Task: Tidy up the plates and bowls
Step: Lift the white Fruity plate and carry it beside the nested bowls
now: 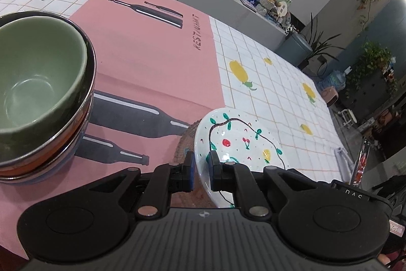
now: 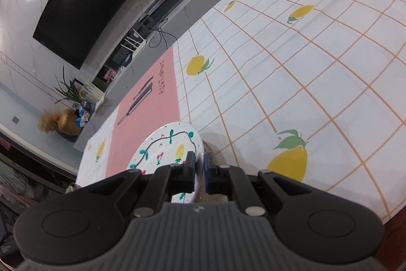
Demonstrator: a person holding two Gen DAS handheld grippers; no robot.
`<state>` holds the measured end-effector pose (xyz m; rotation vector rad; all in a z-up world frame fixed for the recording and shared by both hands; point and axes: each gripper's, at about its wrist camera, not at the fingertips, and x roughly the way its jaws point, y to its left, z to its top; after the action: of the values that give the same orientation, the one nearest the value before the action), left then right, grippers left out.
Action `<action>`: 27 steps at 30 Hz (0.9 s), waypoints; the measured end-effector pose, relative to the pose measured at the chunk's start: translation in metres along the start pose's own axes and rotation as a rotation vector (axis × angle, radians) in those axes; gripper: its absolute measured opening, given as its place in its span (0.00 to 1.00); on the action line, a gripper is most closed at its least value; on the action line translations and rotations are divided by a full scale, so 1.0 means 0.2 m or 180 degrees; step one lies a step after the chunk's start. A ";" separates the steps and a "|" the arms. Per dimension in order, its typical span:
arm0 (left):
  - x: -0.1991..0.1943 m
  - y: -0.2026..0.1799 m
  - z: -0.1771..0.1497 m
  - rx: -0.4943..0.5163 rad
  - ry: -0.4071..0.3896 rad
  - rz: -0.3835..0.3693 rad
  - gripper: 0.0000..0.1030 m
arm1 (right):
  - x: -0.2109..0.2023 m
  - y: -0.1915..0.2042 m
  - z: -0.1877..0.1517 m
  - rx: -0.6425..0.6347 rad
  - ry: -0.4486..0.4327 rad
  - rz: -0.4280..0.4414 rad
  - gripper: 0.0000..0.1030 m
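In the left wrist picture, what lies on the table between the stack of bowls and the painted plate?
Only the pink mat with printed bottles; no object stands between the stack of bowls and the painted plate. The left wrist view shows this.

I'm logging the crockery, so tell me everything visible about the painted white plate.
The round, glossy white plate carries a looping black vine with green leaves, red cherries and a yellow fruit. It is tilted, with both hand-held grippers shut on its rim: left, right. A brownish thing shows under it, unclear.
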<state>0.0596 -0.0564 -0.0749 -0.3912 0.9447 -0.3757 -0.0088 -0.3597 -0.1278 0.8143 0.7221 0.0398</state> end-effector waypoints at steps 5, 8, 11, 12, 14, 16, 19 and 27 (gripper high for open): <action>0.00 -0.01 -0.01 0.0085 0.0030 0.0090 0.13 | 0.01 0.04 -0.02 -0.0214 -0.0001 -0.0109 0.05; -0.01 -0.01 -0.02 0.0129 0.0044 0.0117 0.13 | 0.01 0.07 -0.03 -0.0339 -0.0013 -0.0183 0.06; -0.01 -0.03 -0.02 0.0174 0.0027 0.0143 0.13 | 0.01 0.10 -0.05 -0.0489 -0.0033 -0.0274 0.06; -0.01 -0.03 -0.02 0.0177 0.0021 0.0155 0.13 | 0.01 0.11 -0.05 -0.0531 -0.0040 -0.0300 0.07; -0.01 -0.03 0.00 0.0184 0.0010 0.0180 0.12 | 0.01 0.12 -0.06 -0.0617 -0.0049 -0.0341 0.07; -0.01 -0.03 -0.01 0.0181 0.0001 0.0212 0.12 | 0.01 0.14 -0.07 -0.0699 -0.0070 -0.0369 0.07; -0.01 -0.04 -0.01 0.0233 -0.0003 0.0266 0.12 | 0.02 0.16 -0.08 -0.0811 -0.0081 -0.0425 0.07; -0.01 -0.08 -0.01 0.0364 -0.0053 0.0254 0.12 | 0.04 0.19 -0.09 -0.1015 -0.0083 -0.0616 0.06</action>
<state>0.0543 -0.0695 -0.0664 -0.2513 0.9151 -0.3515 -0.0052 -0.3189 -0.1156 0.4379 0.7443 -0.0293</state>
